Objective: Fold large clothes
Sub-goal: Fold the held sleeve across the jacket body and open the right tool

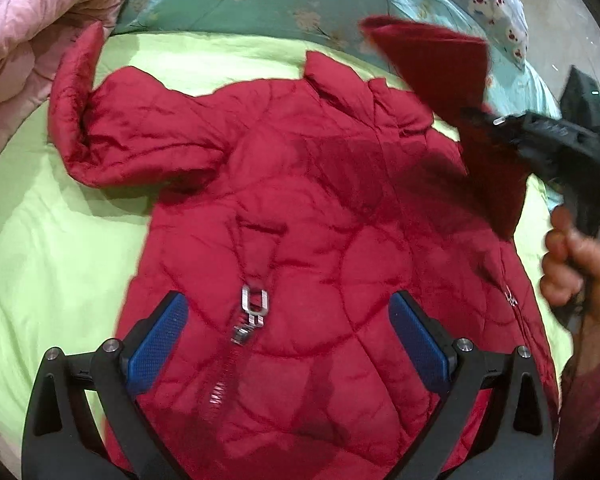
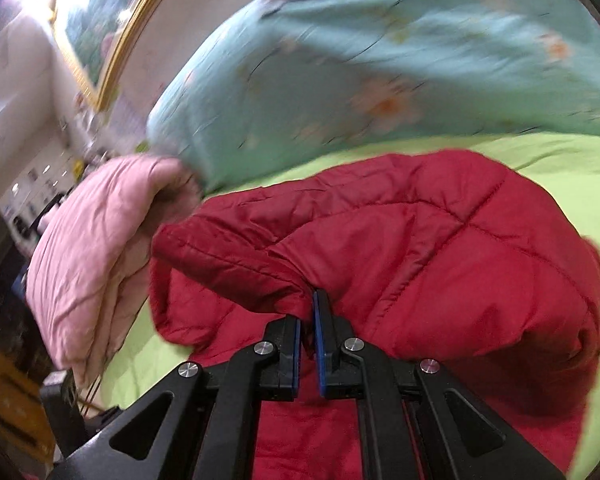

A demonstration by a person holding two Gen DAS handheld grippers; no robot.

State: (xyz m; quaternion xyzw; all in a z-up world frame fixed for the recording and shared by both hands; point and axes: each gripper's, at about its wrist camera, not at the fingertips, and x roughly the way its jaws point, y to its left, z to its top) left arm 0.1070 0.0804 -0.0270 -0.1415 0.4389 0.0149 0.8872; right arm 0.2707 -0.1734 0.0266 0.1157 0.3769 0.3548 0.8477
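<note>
Left claw (image 1: pixel 288 340) spread wide and empty, right claw (image 2: pixel 308 332) pinched shut on red fabric, raised

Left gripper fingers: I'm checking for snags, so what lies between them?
In the left wrist view, the red jacket with its metal zipper pull lies between the open left gripper fingers.

A bedroom, bed made up in bright colours.
Lime-green sheet (image 1: pixel 52 240) under a teal flowered quilt (image 2: pixel 380 64) and pink duvet (image 2: pixel 96 256); a gold-framed picture (image 2: pixel 96 28) hangs on the pale wall.
</note>
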